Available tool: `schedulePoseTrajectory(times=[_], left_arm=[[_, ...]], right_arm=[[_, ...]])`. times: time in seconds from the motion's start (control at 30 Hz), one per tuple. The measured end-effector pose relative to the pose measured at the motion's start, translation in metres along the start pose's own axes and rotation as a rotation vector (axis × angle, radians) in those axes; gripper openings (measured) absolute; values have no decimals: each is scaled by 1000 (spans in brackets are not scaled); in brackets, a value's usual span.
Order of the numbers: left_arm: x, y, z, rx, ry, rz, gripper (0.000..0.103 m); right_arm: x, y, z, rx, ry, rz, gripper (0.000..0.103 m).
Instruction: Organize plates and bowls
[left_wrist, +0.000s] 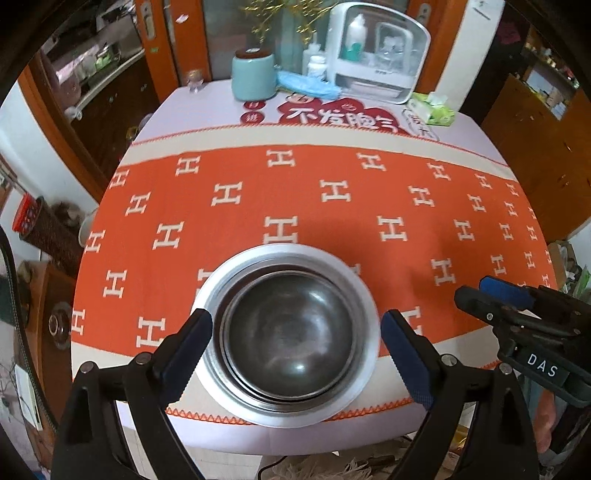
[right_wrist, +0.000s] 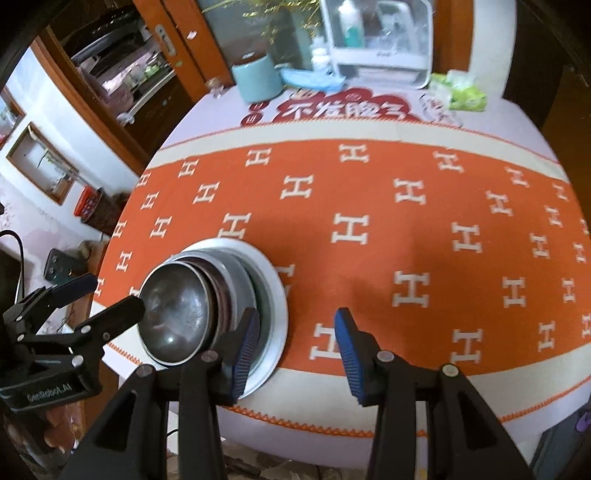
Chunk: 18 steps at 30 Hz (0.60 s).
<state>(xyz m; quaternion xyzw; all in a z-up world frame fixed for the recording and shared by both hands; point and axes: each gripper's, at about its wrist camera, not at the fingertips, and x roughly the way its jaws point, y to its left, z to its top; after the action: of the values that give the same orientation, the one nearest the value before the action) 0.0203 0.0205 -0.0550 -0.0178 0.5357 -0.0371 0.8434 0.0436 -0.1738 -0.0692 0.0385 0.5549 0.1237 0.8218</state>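
Observation:
Several dark steel bowls (left_wrist: 291, 332) sit nested inside a white plate (left_wrist: 365, 295) near the front edge of the table, on the orange H-patterned cloth (left_wrist: 332, 206). My left gripper (left_wrist: 297, 317) hovers above this stack, open wide, one blue pad on either side and neither touching it. The right wrist view shows the bowls (right_wrist: 173, 314) and plate (right_wrist: 275, 291) at lower left, with the left gripper (right_wrist: 116, 291) beside them. My right gripper (right_wrist: 297, 314) is open over bare cloth just right of the plate and holds nothing. It also appears in the left wrist view as the right gripper (left_wrist: 495, 291).
At the back of the table stand a teal jar (left_wrist: 254, 75), a small white bottle (left_wrist: 317, 66), a blue cloth (left_wrist: 306, 83), a white storage box (left_wrist: 376, 51) and a green tissue pack (left_wrist: 436, 107). Wooden cabinets flank the table. The stack lies close to the front edge.

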Motion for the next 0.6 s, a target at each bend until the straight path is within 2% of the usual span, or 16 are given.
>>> schedulePoseTrajectory(times=[0.1,0.17,0.3,0.5,0.6], left_arm=[[-9,-13,-3,18,-25,-8,92],[-16,-21,-5,34,-45,-1,92],[-28,-33,-5,48,-89,12,92],[-38,-40,-1,19,-117,2,92],[-42,-46,-2,19,-126,9,96]], right_arm=[[-13,-4,-5,16,-37,-24,49],[-22,-6,-7,33,-66,-40,61],[-40,-9,-11,48,-122,-63,62],[-58,-14,-11,60,-158,-68,62],[-68,-12,-14,43,-190,-100,62]])
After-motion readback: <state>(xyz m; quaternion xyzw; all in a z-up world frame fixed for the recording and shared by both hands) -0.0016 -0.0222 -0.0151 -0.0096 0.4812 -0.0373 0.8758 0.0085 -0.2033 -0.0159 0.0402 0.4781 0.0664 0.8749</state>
